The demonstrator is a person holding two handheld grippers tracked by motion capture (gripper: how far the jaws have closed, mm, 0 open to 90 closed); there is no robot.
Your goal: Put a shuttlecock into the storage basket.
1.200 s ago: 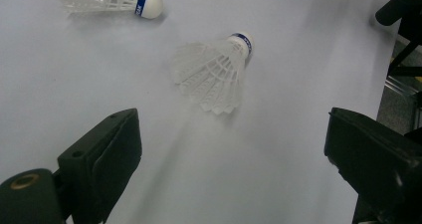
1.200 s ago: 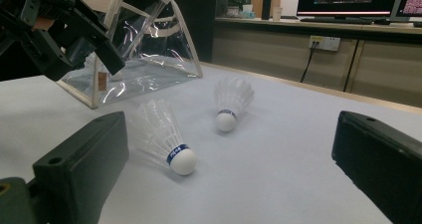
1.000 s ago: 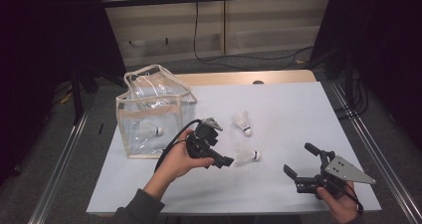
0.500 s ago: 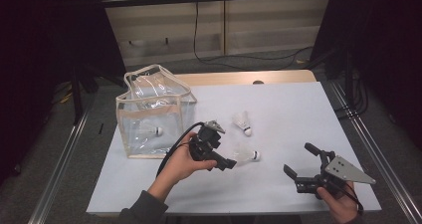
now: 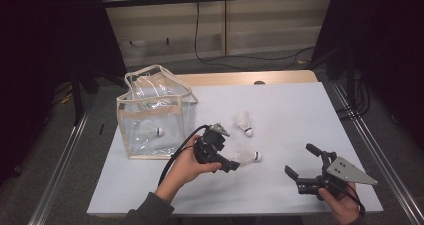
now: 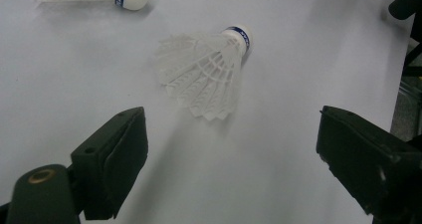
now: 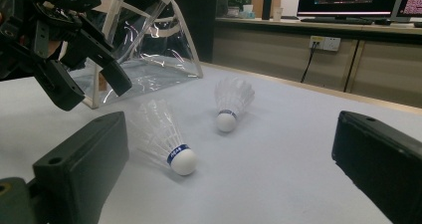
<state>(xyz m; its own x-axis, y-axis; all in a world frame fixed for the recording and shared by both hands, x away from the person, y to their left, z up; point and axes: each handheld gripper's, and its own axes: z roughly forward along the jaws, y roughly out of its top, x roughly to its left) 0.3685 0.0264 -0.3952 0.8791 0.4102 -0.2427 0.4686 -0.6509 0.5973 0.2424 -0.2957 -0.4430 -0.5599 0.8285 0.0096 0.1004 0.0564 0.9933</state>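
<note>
White table (image 5: 300, 110) in front of you carries the shuttlecock (image 5: 248, 156), lying just at 3 o'clock of your left hand-held gripper (image 5: 231, 165), whose wide jaws have just been closing, nothing between them.

Shuttlecock (image 6: 206, 72) white plastic skirt; bag (image 5: 155, 115) clear glossy plastic; table (image 5: 300, 110) matt.

Bright light on the white table (image 5: 280, 110); dark surroundings; soft shadows; near jaws blurred in both gripper views.
</note>
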